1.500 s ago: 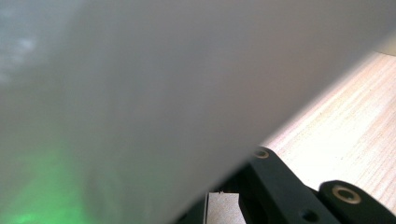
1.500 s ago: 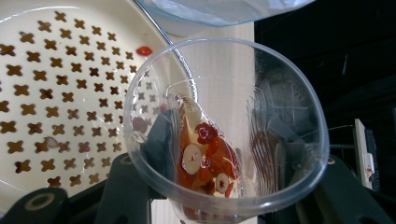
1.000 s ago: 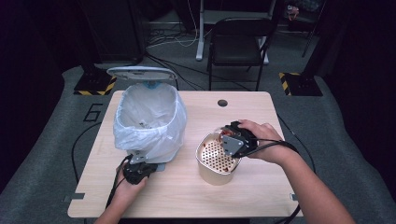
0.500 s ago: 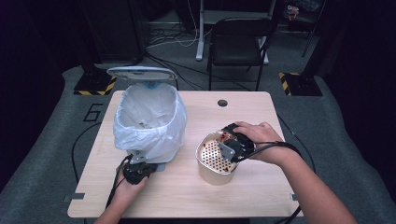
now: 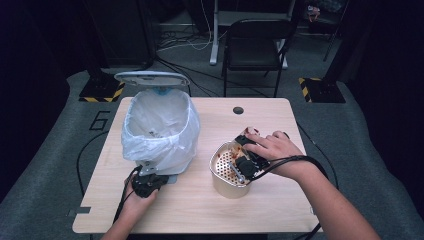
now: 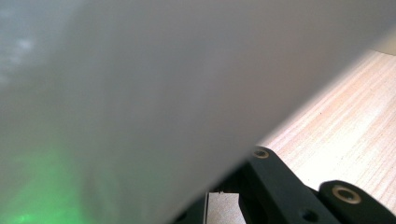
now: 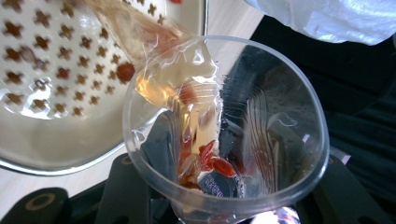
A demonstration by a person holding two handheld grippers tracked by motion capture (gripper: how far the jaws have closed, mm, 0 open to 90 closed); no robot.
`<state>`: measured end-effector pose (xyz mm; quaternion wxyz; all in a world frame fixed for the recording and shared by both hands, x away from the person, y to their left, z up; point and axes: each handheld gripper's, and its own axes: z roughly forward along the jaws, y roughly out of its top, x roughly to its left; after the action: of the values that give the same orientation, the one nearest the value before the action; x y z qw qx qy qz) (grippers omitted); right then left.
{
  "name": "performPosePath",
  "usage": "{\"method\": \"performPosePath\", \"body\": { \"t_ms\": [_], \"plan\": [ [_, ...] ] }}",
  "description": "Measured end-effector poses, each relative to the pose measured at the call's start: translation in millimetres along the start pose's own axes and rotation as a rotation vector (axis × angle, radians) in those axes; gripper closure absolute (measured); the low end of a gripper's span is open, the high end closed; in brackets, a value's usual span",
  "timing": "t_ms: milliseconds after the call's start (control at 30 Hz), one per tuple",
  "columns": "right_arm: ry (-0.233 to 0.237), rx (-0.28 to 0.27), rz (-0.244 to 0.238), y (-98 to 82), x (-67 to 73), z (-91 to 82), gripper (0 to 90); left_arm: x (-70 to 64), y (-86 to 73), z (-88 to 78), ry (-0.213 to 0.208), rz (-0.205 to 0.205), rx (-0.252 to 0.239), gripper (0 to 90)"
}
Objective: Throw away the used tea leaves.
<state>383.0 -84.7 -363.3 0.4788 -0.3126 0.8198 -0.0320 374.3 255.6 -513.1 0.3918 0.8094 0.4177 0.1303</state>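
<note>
The right tongs (image 7: 219,205) grip a tilted plastic cup (image 7: 224,126), draining tea into the strainer (image 7: 56,70) ahead; the left tongs (image 5: 145,184), clenched, pin the bin (image 5: 160,127).

Left gripper (image 5: 148,183) tips hidden under the white bin bag (image 5: 160,131) near the table's (image 5: 200,210) front-left edge, bag a close blur in the left gripper view, clear cup's (image 7: 224,135) base cut off, strainer (image 7: 60,93) cropped.

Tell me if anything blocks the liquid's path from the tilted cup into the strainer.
Nothing visible does: the clear plastic cup in the right tongs tips straight over the perforated strainer, amber liquid streaming in unobstructed.
</note>
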Motion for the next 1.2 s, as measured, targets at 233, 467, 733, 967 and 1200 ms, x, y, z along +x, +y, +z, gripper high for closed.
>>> {"method": "performPosePath", "body": {
  "t_ms": [233,467,733,967,1200],
  "plan": [
    [-0.043,0.032,-0.014,5.0,3.9,-1.6,53.0,0.0,0.0,0.0,-0.001,0.001,0.0,90.0],
    [-0.039,0.041,-0.083,11.7,8.3,-1.6,52.9,0.1,0.1,-0.1,-0.001,0.0,0.001,90.0],
    [-0.067,0.037,-0.12,15.3,10.4,0.0,52.9,0.1,0.0,0.0,-0.001,0.0,-0.001,90.0],
    [-0.07,0.002,-0.136,15.6,13.5,4.3,52.8,0.2,0.1,-0.1,-0.002,-0.001,0.001,90.0],
    [-0.074,0.024,-0.145,14.2,16.3,4.7,52.9,-0.1,0.0,0.1,-0.001,-0.002,-0.002,90.0]
  ]
}}
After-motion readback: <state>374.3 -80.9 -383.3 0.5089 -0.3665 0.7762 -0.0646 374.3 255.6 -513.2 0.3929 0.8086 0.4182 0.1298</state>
